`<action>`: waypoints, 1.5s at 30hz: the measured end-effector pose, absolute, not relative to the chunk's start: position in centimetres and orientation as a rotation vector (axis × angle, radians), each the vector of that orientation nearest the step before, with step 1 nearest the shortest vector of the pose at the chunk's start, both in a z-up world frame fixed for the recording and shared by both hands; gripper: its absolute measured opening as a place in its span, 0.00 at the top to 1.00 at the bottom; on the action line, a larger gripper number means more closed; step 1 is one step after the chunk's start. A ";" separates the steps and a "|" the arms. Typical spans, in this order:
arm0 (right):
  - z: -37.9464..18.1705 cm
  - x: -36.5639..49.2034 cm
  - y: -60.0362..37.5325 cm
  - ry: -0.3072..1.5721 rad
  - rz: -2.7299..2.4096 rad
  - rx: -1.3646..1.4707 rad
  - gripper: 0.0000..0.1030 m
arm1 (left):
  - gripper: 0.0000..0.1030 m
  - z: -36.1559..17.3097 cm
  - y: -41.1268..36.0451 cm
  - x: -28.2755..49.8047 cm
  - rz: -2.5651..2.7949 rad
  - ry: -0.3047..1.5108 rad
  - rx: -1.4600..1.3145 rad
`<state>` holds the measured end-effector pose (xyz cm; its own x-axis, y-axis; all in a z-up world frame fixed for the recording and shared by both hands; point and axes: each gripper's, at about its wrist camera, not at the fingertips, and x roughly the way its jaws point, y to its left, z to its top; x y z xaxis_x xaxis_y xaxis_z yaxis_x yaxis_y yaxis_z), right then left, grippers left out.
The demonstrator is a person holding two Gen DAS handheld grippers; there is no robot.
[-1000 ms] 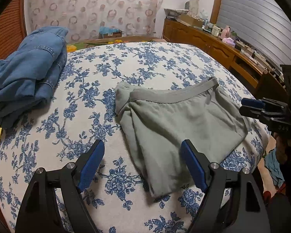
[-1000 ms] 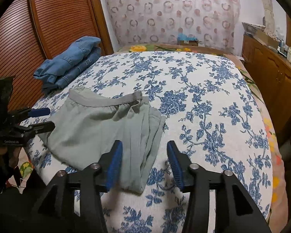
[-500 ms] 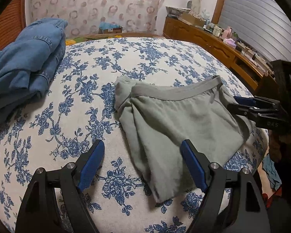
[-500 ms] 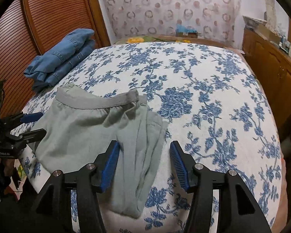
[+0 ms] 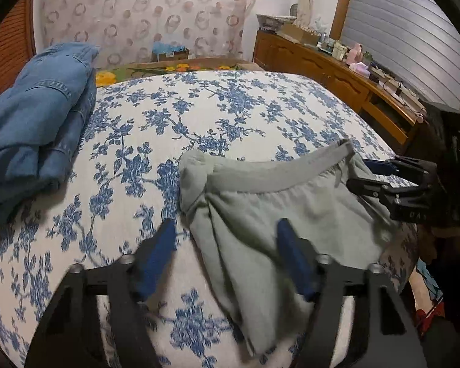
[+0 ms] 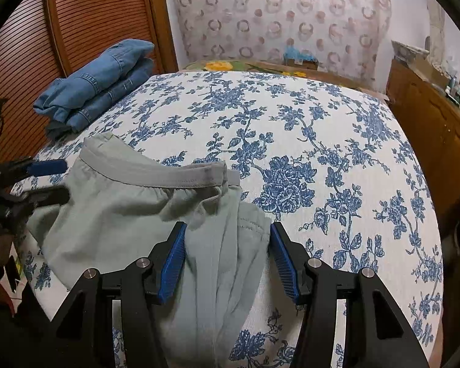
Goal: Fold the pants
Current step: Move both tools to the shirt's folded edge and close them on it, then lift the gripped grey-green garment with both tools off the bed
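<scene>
Lying on bed: grey pants (image 6: 132, 214) rest on the flower-print bed (image 6: 322, 141), waistband away from the cameras, legs bunched toward the near edge.
Left claw (image 5: 227, 254): jaws closing, straddling the pants' folded edge, pads not pressing the cloth.
Right claw (image 6: 228, 256): half open, pads either side of the bunched legs, not squeezing.
Jeans (image 5: 36, 116): folded, well apart, by the wardrobe side.

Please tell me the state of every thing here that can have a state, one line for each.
Grey pants: lying on the bed, partly folded, legs bunched lengthwise.
Jeans: folded, set aside at the bed's far corner.
Left gripper: jaws closing, the pants' edge between them, not yet pinched.
Right gripper: open, astride the bunched legs.
</scene>
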<state>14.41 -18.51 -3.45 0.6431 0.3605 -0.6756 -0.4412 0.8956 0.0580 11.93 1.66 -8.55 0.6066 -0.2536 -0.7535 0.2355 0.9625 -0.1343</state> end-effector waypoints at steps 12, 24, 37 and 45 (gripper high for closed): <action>-3.4 14.7 -19.4 0.738 0.477 -0.057 0.53 | 0.42 -9.6 2.4 14.8 -0.271 0.904 -0.059; -3.5 14.5 -19.6 0.745 0.528 -0.025 0.73 | 0.75 -9.3 2.0 14.5 -0.327 0.873 -0.097; -2.3 12.5 -19.8 0.680 0.569 0.019 0.87 | 0.82 -5.2 0.8 11.5 -0.355 0.750 -0.069; 1.0 9.9 -21.0 0.557 0.577 0.026 0.88 | 0.82 -2.0 0.3 10.1 -0.369 0.662 -0.045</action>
<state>9.89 -20.99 0.95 0.6951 0.5238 -0.4924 -0.5102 0.8419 0.1754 10.10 0.35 -1.98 0.7264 -0.3490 -0.5920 0.3209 0.9340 -0.1568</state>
